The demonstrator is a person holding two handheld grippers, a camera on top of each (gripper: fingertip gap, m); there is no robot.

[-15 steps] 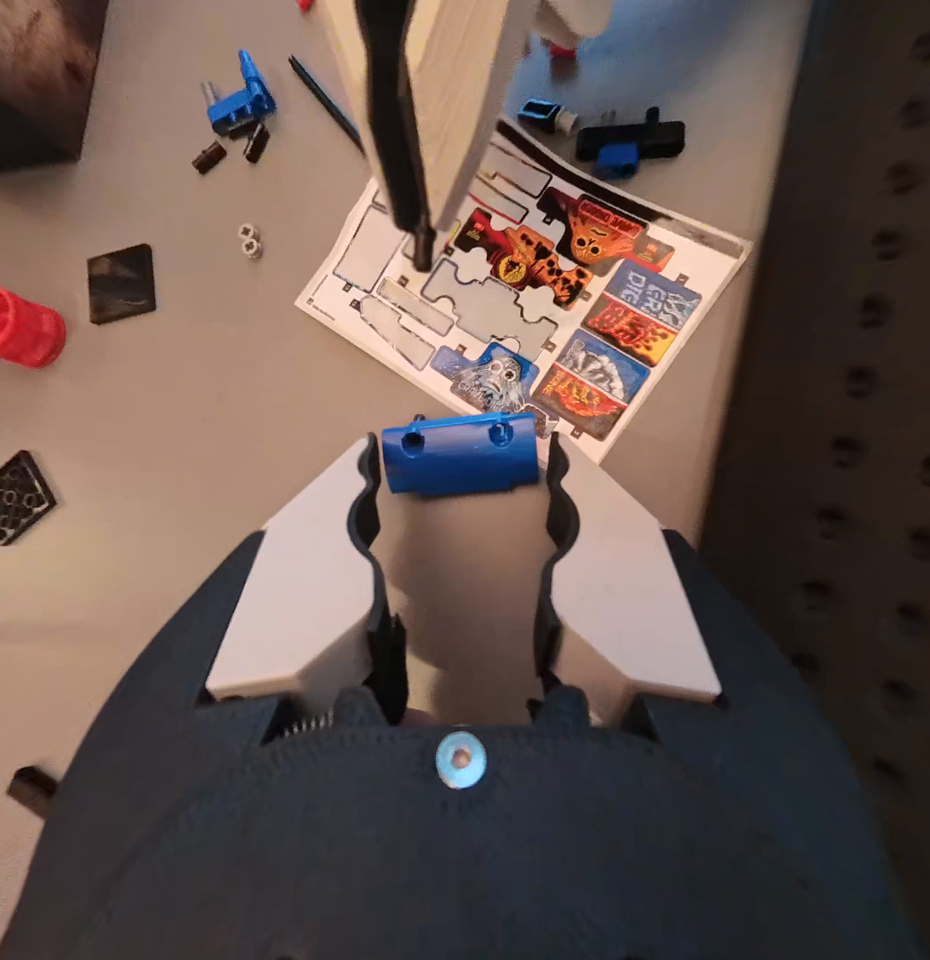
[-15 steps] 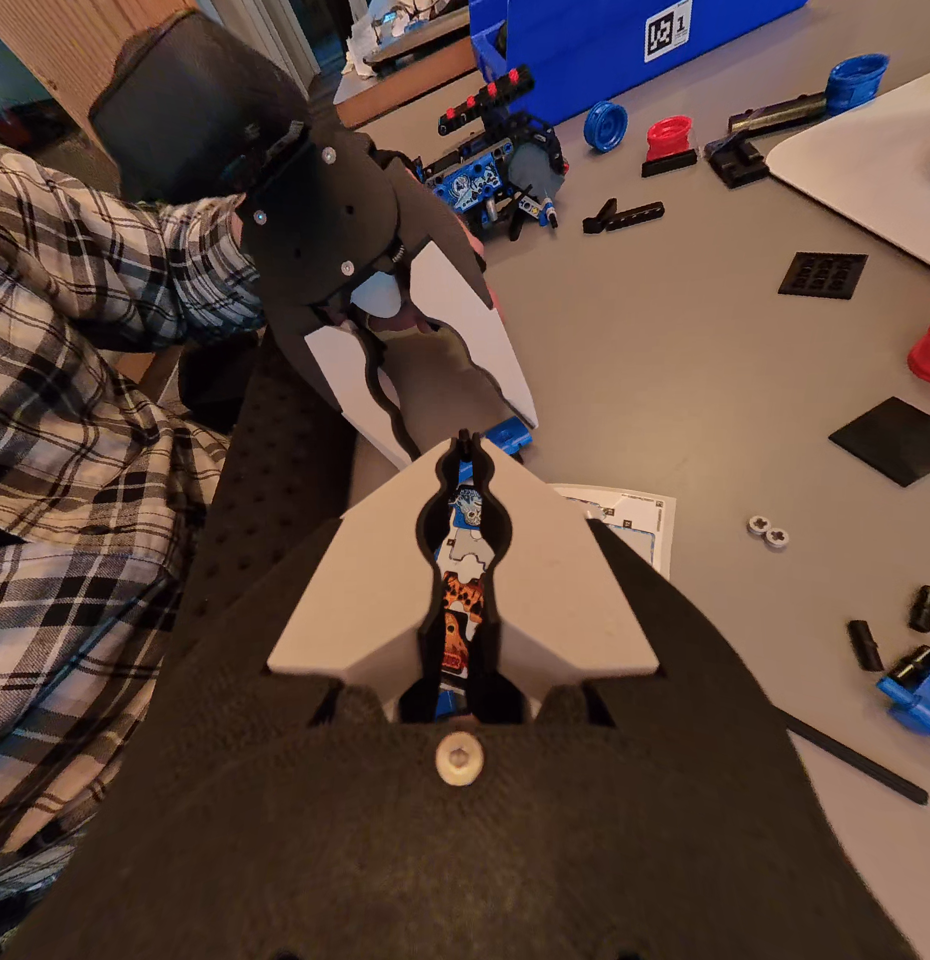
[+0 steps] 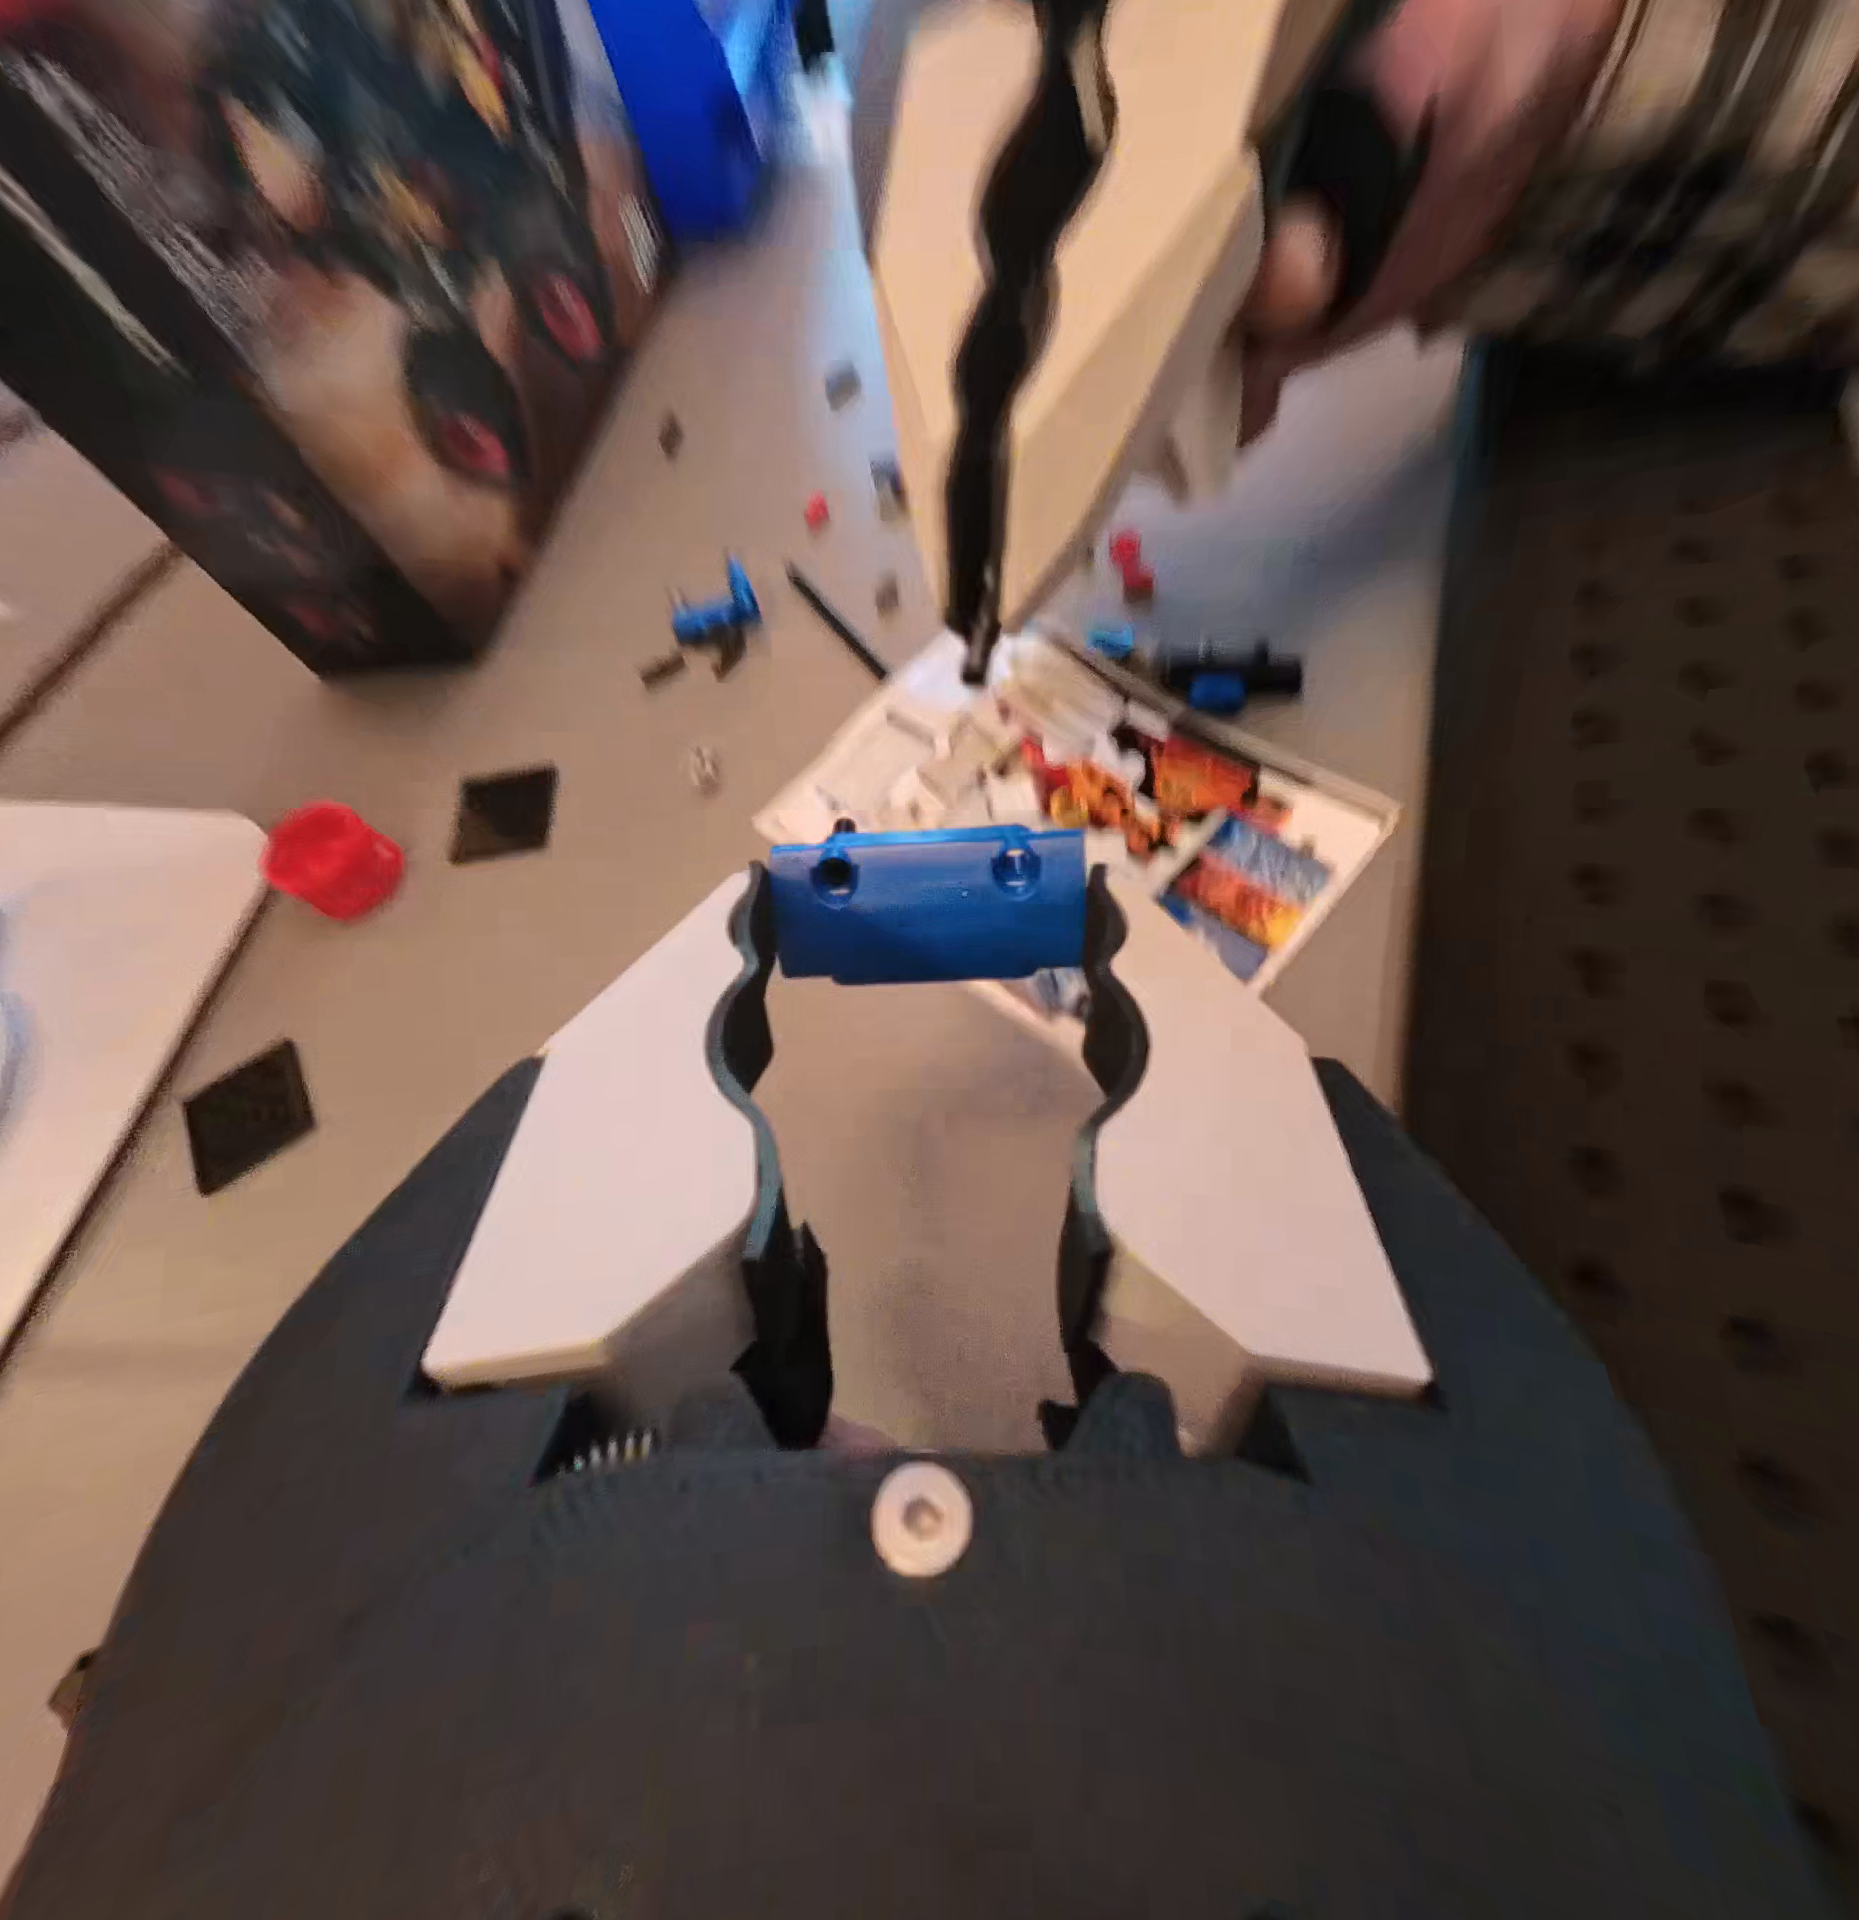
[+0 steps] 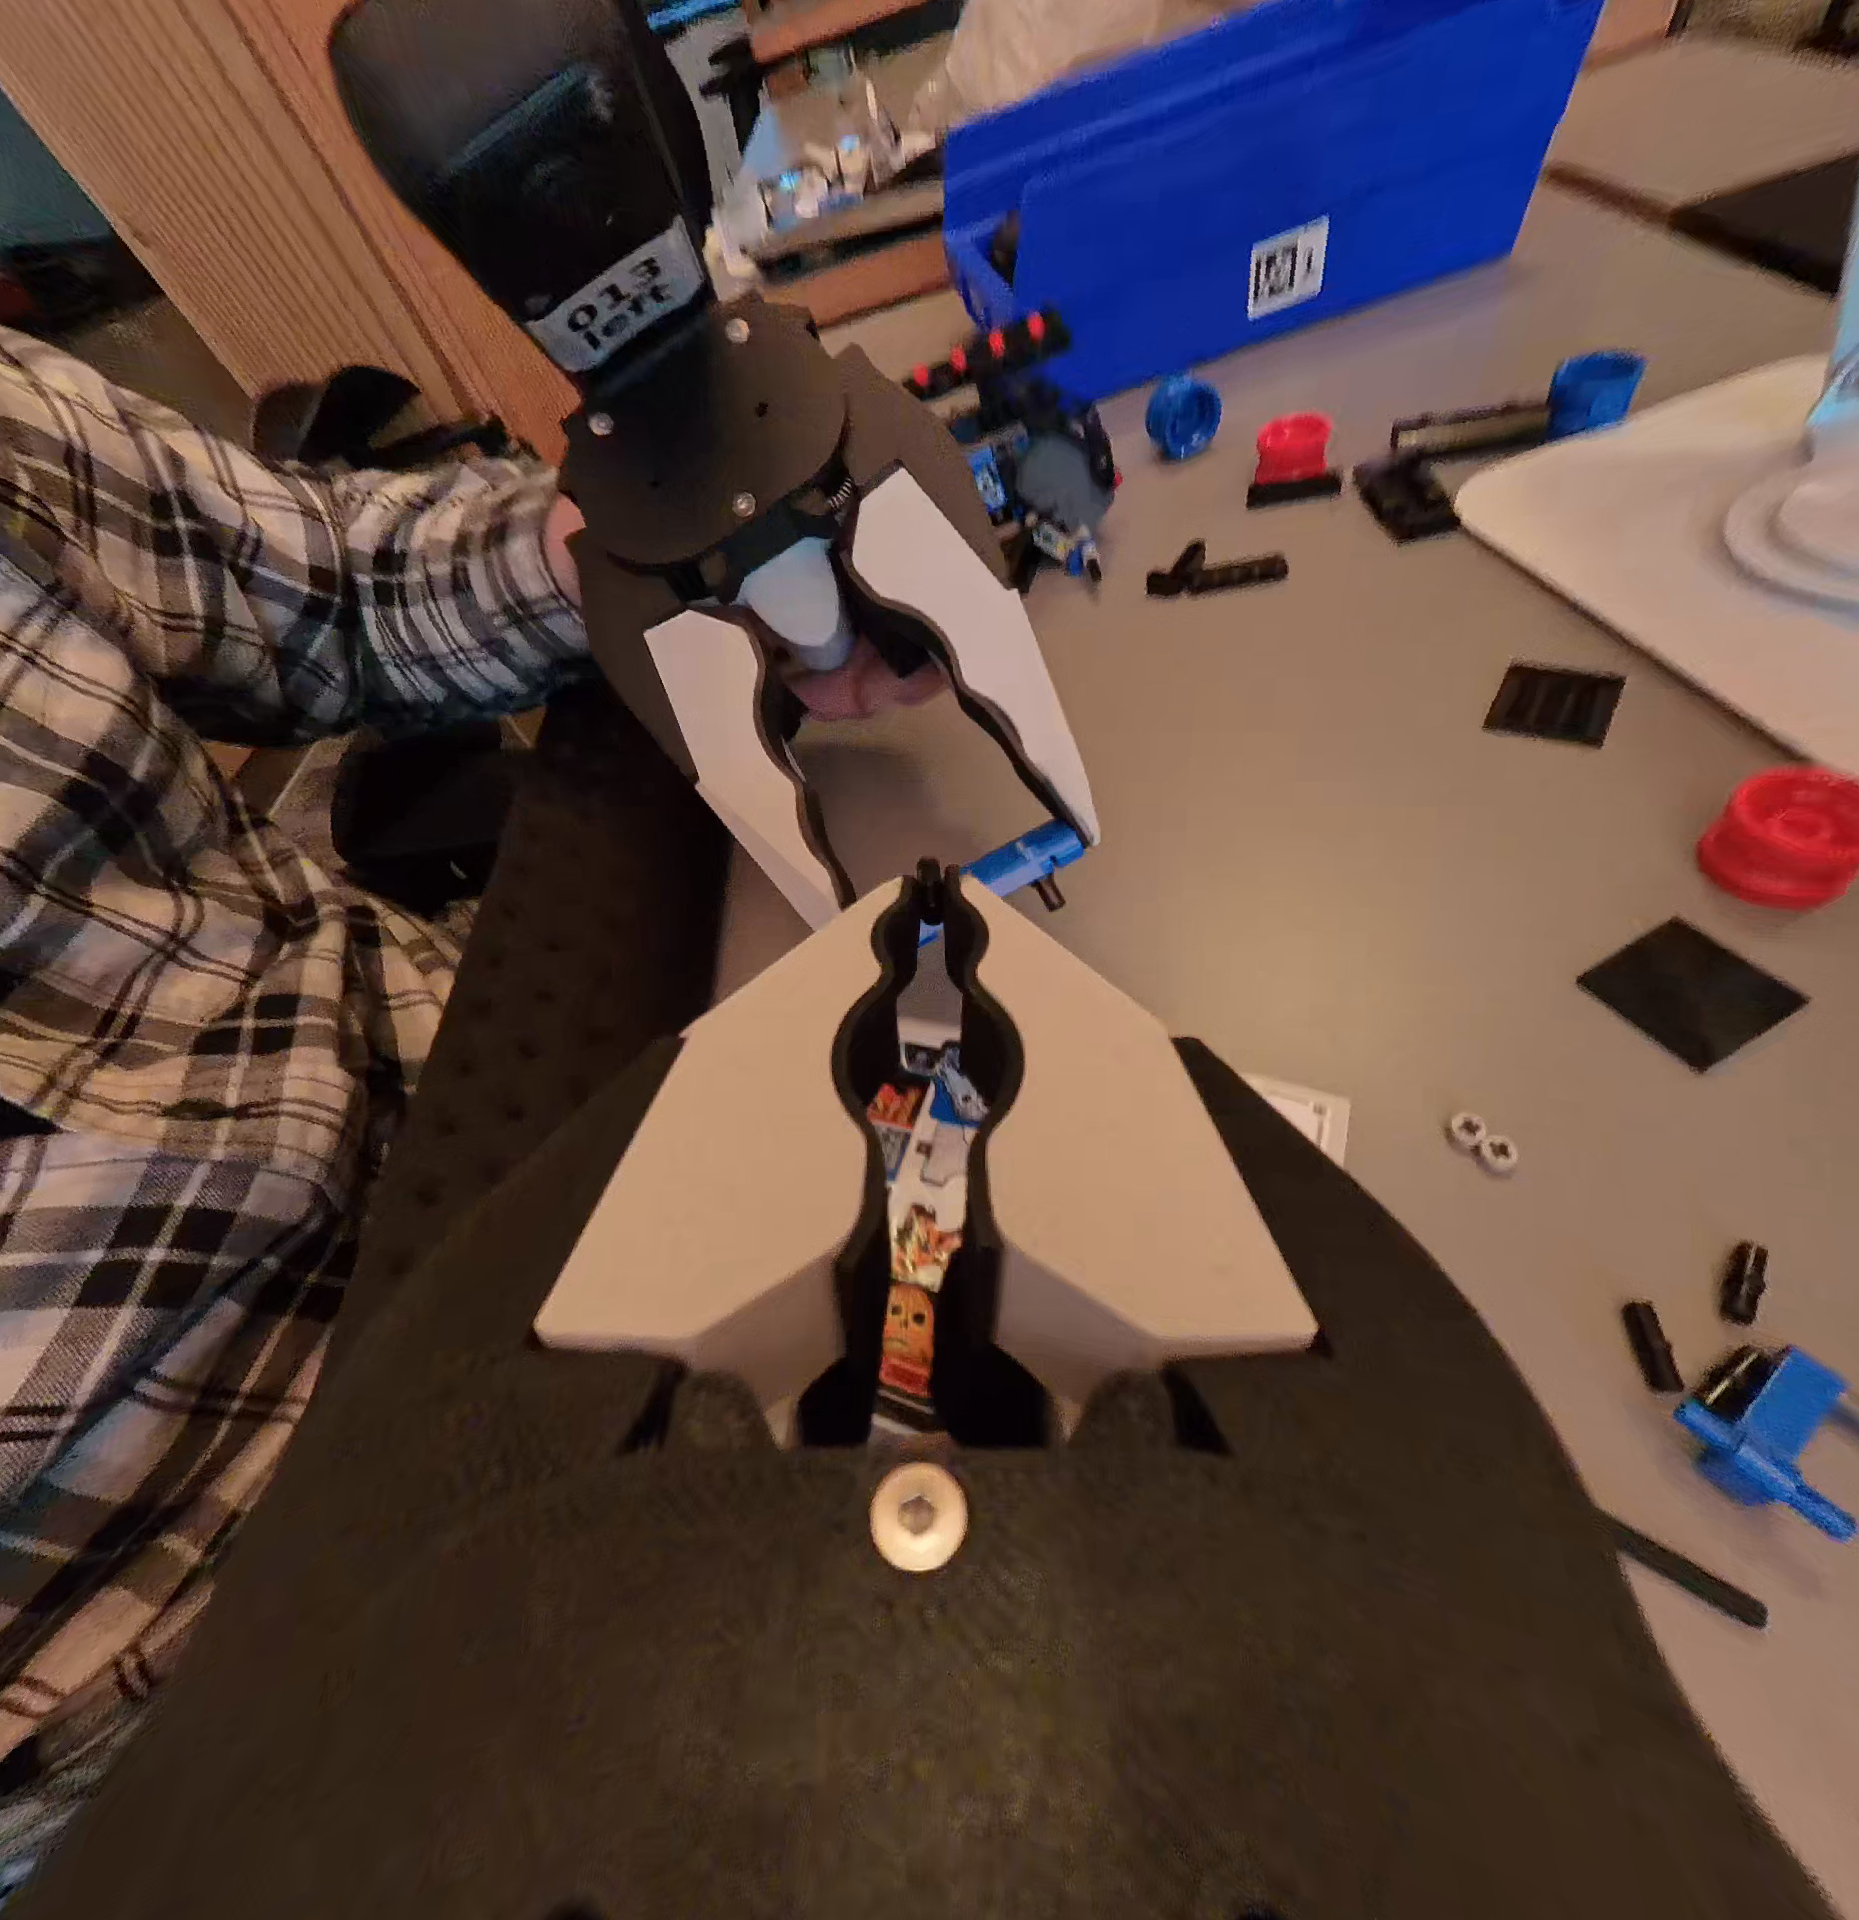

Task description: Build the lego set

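**A:** Item one?

**B:** Blue curved plastic panel with two pin holes [image 3: 925, 914], clamped crosswise at the tips of the left gripper [image 3: 927, 920], held above the grey table [image 3: 489, 997], hole side up. I'd say that leaves its smooth face reachable.

**A:** For what?

**B:** Likely a decal. Printed sticker sheet [image 3: 1231, 831], flat on the table, at one o'clock of the panel in the left wrist view.

**A:** The other tool?

**B:** Right gripper [image 4: 930, 883], jaws closed over the sheet; whether anything is pinched in its tips, I cannot tell. It points at the panel, just beside it.

**A:** Outward?

**B:** Red plastic wheel hub [image 3: 333, 860] at nine o'clock, black square tile [image 3: 504, 814] beside it, dark printed box [image 3: 312, 343] at eleven. All parked clear of the work.
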